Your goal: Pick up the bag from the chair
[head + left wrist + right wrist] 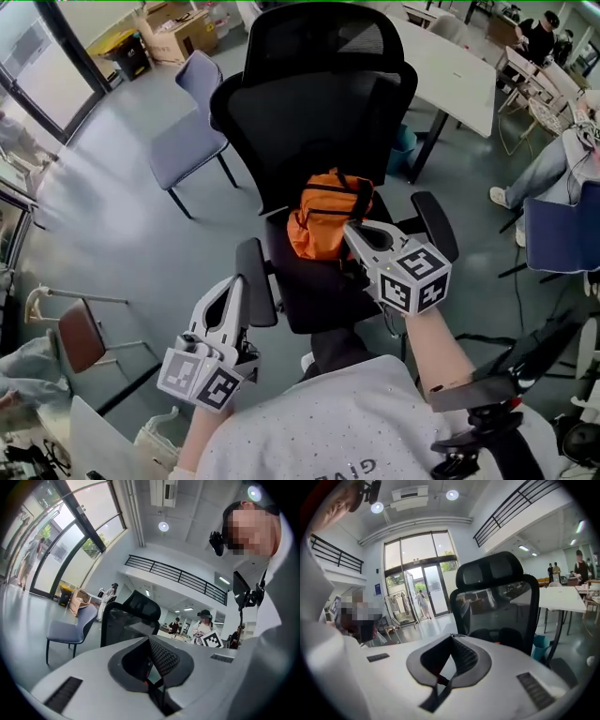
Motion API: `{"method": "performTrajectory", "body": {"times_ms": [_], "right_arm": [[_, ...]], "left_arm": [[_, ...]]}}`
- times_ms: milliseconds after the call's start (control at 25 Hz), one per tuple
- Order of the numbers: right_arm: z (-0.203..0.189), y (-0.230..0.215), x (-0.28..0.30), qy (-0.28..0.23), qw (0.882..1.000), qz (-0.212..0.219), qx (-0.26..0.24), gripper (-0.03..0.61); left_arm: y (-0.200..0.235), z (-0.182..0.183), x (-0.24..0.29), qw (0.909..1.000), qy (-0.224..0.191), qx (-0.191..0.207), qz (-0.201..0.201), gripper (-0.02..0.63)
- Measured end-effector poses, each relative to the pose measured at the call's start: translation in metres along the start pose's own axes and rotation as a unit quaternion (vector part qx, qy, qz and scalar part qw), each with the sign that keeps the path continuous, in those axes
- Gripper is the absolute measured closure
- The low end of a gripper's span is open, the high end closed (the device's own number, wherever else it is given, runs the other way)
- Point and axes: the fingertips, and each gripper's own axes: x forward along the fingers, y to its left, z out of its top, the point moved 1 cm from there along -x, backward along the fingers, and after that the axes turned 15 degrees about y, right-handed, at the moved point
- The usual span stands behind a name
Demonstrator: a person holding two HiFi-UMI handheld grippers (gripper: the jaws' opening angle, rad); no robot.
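On black mesh-backed chair (319, 103): crumpled orange fabric bag (323, 220), soft, lumpy.

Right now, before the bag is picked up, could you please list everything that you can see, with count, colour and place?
office chair: 1, black, centre of the head view
bag: 1, orange, on the office chair's seat
side chair: 1, grey-blue, on the floor left of the office chair
table: 1, white, behind the office chair, to the right
bin: 1, teal, under the table
cardboard boxes: a few, brown, far upper left
small chair: 1, brown seat, lower left
left gripper: 1, white, jaws shut and empty, beside the left armrest
right gripper: 1, white, jaws shut and empty, tip close to the bag
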Motion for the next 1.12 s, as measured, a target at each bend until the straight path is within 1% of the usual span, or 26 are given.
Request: {"method": "performTrajectory", "body": {"times_ms": [120,280,480,640,800,960,1120], "right_arm": [[-0.002,-0.029,0.028,0.024,1.000,-0.005,0.004,0.581],[-0.002,-0.063,0.064,0.043,0.999,0.007,0.009,0.581],[0.008,-0.099,0.104,0.061,0.998,0.017,-0.009,0.581],[0.011,-0.132,0.127,0.077,0.997,0.016,-0.018,0.581],[0.009,-0.160,0.154,0.097,0.995,0.016,-0.023,0.581],[0.001,-0.187,0.177,0.124,0.992,0.008,-0.032,0.580],[-0.011,-0.211,0.198,0.153,0.987,0.001,-0.043,0.580]], "left_arm": [[0.009,0.003,0.012,0.9996,-0.018,-0.018,0.016,0.614],[0.029,-0.002,0.031,0.9983,0.003,-0.034,0.047,0.614],[0.050,-0.002,0.059,0.9949,0.017,-0.060,0.079,0.614],[0.058,-0.003,0.085,0.9934,0.039,-0.062,0.088,0.614],[0.072,-0.006,0.101,0.9900,0.054,-0.075,0.107,0.614],[0.080,-0.010,0.114,0.9870,0.065,-0.086,0.120,0.614],[0.083,-0.017,0.132,0.9854,0.076,-0.094,0.120,0.614]]}}
